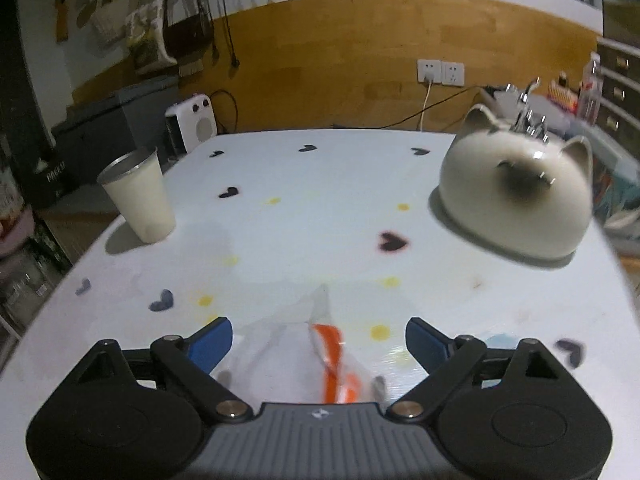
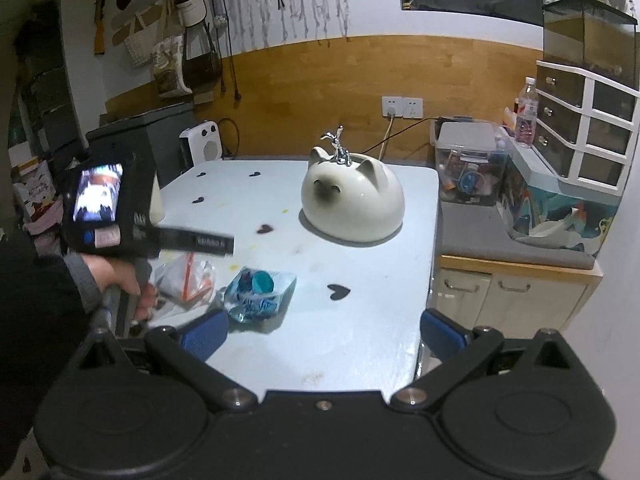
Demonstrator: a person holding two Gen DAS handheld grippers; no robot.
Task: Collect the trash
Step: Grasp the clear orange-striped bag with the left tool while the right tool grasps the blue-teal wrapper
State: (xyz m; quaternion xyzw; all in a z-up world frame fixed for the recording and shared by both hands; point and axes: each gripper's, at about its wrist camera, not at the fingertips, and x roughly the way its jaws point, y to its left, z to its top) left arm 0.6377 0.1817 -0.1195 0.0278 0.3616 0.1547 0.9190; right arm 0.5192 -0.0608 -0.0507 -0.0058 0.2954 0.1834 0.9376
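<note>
A lived-in home room. A counter (image 2: pixel 360 344) covered in a heart-print cloth carries a ceramic cat ornament (image 2: pixel 352 204). Behind it, toward twelve o'clock, the wall has wood panelling with wall sockets (image 2: pixel 402 107); tote bags (image 2: pixel 172 64) hang at ten o'clock, and a white drawer unit (image 2: pixel 588 128) stands at two o'clock.

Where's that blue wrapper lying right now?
In the right wrist view the blue wrapper lies on the table, just right of the clear orange-striped bag, nearer than the cat-shaped dish.
</note>
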